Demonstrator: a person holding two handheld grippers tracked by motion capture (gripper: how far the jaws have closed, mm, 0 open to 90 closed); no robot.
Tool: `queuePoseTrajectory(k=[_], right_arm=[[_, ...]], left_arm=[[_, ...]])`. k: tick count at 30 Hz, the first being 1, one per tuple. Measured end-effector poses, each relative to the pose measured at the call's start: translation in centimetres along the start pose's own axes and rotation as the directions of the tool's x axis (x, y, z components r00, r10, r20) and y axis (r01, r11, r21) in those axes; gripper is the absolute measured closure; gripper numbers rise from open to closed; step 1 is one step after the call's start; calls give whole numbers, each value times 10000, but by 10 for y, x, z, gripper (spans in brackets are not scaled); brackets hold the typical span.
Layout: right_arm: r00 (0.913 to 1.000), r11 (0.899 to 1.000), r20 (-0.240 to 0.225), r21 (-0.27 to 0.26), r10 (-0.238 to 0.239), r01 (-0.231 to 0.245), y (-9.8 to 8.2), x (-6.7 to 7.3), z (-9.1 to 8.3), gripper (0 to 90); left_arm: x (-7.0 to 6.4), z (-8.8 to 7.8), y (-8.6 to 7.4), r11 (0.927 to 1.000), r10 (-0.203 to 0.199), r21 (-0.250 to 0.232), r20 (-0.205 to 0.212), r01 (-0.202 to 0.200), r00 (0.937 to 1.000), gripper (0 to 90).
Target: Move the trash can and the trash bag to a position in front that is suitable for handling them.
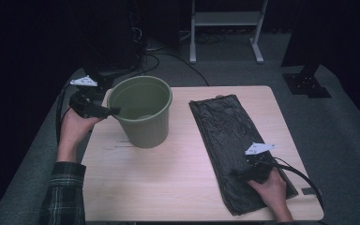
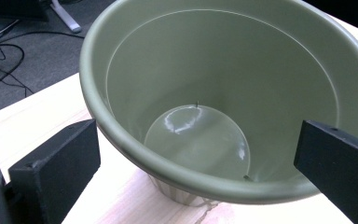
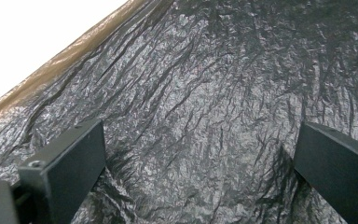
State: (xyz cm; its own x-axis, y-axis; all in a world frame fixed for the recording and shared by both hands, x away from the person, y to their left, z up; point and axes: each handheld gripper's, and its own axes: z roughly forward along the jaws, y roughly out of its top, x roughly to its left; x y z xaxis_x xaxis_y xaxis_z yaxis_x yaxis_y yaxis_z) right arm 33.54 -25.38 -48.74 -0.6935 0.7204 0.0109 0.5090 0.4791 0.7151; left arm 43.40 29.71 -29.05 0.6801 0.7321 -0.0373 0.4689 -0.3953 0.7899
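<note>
Black crinkled plastic, a bag (image 1: 236, 150) lying flat along the table's (image 1: 168, 178) right side, is sitting under my right gripper (image 1: 243, 172), jaws spread wide, while farther off my left gripper (image 1: 115, 111) is straddling, jaws apart, the green bucket's (image 1: 143, 112) rim.

One round olive-green plastic bucket (image 1: 143, 112) stands near the counter's (image 1: 168, 178) left edge; one flat, crinkled black plastic bag (image 1: 229, 136) lies along its right side. Two things in all.
</note>
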Motion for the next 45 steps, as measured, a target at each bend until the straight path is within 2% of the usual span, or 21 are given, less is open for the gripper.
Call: queuePoseTrajectory(k=[13, 14, 20, 27, 35, 37, 45], right_arm=[[10000, 10000, -4, 2, -9, 9, 0, 0, 0, 10], [10000, 10000, 0, 0, -8, 8, 0, 0, 0, 10], [10000, 10000, -6, 2, -5, 5, 0, 0, 0, 10], [10000, 10000, -5, 1, -5, 5, 0, 0, 0, 10], [10000, 10000, 0, 2, -10, 10, 0, 0, 0, 10], [10000, 10000, 2, 3, -14, 14, 0, 0, 0, 10], [10000, 10000, -1, -4, 0, 0, 0, 0, 0, 10]], left_arm=[[3, 16, -1, 9998, 46, 204, -58, -44, 10000, 0], [2, 17, -1, 9994, 148, 313, -188, -142, 9997, 0], [4, 20, -4, 9991, -10, 423, -237, 20, 9997, 0], [1, 22, -4, 9992, 61, 389, -172, -54, 9998, 0], [-12, 27, 0, 9986, 265, 459, 127, -271, 9996, 0], [-19, 30, 2, 9987, 329, 382, 399, -344, 9987, 0], [-34, 35, 4, 9979, 487, 388, 604, -511, 9970, 0]])
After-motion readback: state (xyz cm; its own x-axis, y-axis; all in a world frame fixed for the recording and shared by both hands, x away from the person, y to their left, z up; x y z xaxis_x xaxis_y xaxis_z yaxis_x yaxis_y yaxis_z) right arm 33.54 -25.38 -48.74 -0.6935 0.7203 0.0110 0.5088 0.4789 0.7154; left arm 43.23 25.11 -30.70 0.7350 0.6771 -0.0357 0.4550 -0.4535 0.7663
